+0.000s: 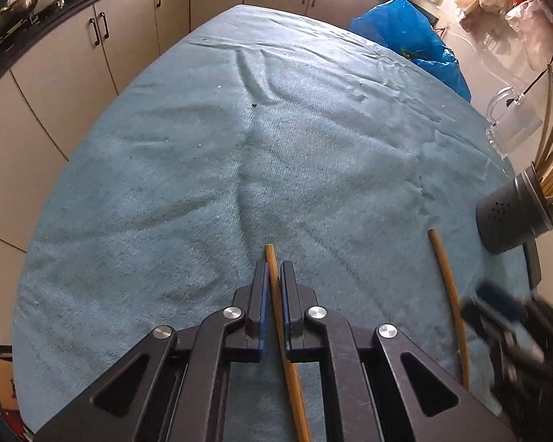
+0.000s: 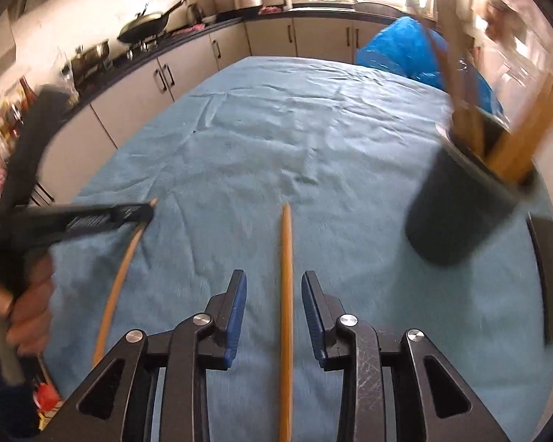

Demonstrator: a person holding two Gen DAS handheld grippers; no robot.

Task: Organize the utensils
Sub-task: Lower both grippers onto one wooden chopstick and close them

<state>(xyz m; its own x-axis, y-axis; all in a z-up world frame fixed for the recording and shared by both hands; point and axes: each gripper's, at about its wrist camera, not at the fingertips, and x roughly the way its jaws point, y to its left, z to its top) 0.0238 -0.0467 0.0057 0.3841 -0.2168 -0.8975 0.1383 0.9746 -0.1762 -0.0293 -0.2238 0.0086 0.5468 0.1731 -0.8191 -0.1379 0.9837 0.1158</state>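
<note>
Chopsticks looked light, stiff and slick: your left gripper (image 1: 274, 276) had its jaws clamped on one (image 1: 276, 294) near its tip, your right gripper's (image 2: 274, 294) jaws stood open astride the other (image 2: 286, 276) on the tabletop (image 2: 313, 129) — grip mid-shaft.

A: Left gripper (image 1: 274, 269) is seen pitched steeply downward, jaws pinched nearly together on a chopstick (image 1: 276, 294).

B: Right gripper (image 2: 274, 287) is seen tilted downward too, jaws parted, pads not touching the second chopstick (image 2: 286, 276) lying between them.

A: A hand (image 2: 25, 305) is seen wrapped around the left gripper's handle, blurred.
</note>
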